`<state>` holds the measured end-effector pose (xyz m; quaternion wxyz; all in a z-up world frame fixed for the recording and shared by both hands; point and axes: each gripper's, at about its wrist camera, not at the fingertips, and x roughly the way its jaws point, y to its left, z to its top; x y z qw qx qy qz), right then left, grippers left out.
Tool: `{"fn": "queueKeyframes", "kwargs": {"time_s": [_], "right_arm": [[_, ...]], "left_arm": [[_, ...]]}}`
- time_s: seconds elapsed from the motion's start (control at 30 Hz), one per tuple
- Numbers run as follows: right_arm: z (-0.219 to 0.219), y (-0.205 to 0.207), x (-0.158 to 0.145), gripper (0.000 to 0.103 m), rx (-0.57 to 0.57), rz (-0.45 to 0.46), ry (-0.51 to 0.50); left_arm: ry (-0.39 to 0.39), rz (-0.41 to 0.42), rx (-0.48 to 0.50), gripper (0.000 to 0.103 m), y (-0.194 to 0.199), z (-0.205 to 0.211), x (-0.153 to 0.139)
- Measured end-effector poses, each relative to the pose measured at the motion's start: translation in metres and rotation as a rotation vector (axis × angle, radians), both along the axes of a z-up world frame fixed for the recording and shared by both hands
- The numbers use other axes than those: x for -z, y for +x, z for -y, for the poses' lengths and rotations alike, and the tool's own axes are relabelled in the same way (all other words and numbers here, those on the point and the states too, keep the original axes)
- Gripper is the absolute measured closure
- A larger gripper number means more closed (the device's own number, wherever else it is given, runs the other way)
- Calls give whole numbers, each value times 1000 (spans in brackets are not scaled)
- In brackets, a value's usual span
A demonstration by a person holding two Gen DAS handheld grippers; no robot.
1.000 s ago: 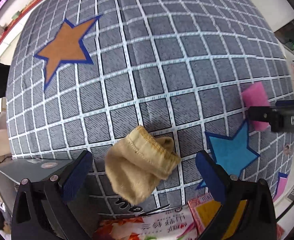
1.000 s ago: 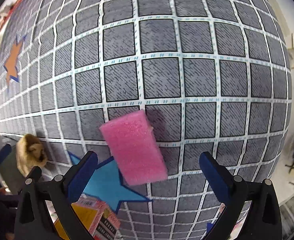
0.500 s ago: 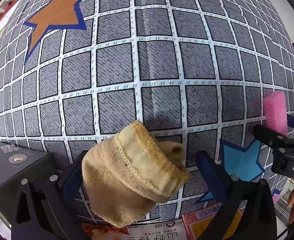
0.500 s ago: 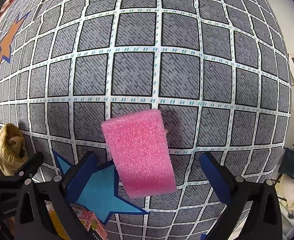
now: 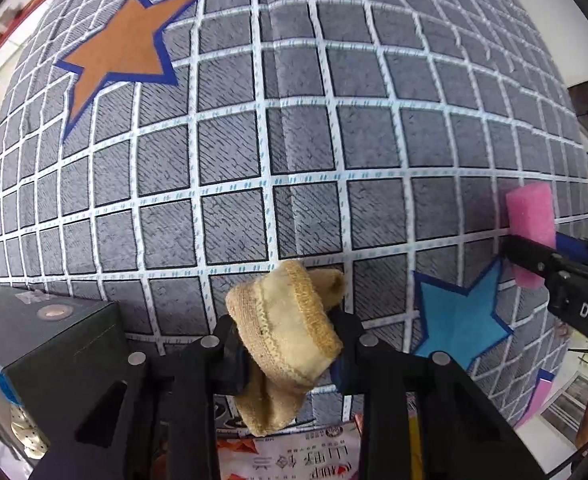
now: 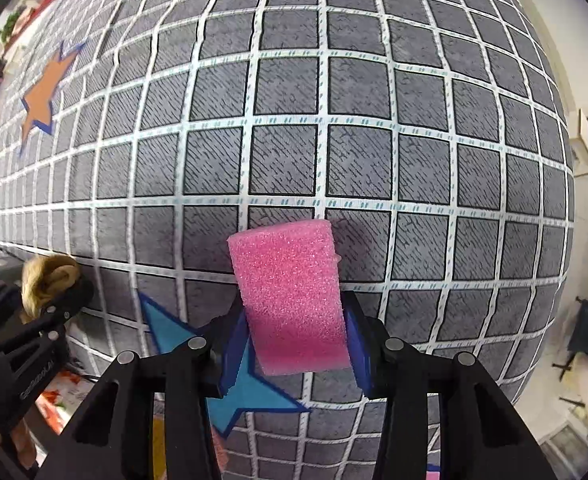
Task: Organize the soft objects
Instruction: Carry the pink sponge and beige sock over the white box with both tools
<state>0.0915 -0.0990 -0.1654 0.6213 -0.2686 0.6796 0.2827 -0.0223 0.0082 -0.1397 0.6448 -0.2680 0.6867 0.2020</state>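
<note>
Evidently each tool is clamped on its own soft thing, the left tool (image 5: 289,354) on the sock (image 5: 283,336), the right tool (image 6: 294,344) on the sponge (image 6: 289,296), both raised off the checked bench (image 6: 334,120), presumably for carrying elsewhere.

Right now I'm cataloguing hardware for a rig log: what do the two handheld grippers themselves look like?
Both match. The left gripper and the right gripper have matte black angular linkage arms with triangular cut-outs and round silver pivot screws. Each finger carries a blue pad. White lettering marks the right gripper's side, partly cut off in the left wrist view. No cables or sleeves are visible.
</note>
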Motion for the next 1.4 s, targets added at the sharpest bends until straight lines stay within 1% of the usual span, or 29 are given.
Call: {"fn": "queueKeyframes", "kwargs": {"time_s": [0.2, 0.37, 0.43, 0.53, 0.63, 0.73, 0.8, 0.93, 1.03, 1.23, 1.4], "right_arm": [[14, 2, -54, 57, 70, -19, 118], [20, -11, -109, 57, 100, -33, 238], [21, -24, -130, 57, 104, -49, 282], [18, -49, -158, 57, 78, -43, 323], [13, -79, -178, 57, 41, -38, 349], [3, -116, -186, 57, -11, -46, 359], [-6, -143, -188, 57, -53, -53, 359], [-27, -189, -183, 57, -133, -80, 352], [-43, -223, -185, 57, -201, -84, 350], [-60, -268, -181, 57, -309, -86, 339], [-64, -298, -174, 57, -377, -87, 309]], "left_arm": [[126, 125, 41, 70, -14, 3, -63], [175, 227, 11, 70, -37, 7, -114], [191, 257, 4, 70, -52, 14, -130], [217, 286, 0, 70, -78, 18, -155], [229, 289, -11, 70, -113, 25, -167], [257, 268, -20, 70, -150, 29, -176], [256, 251, -36, 70, -177, 30, -178], [264, 222, -74, 70, -226, 31, -180], [276, 211, -110, 70, -255, 33, -182], [283, 202, -192, 70, -295, 36, -183], [270, 192, -227, 70, -311, 40, -178]]}}
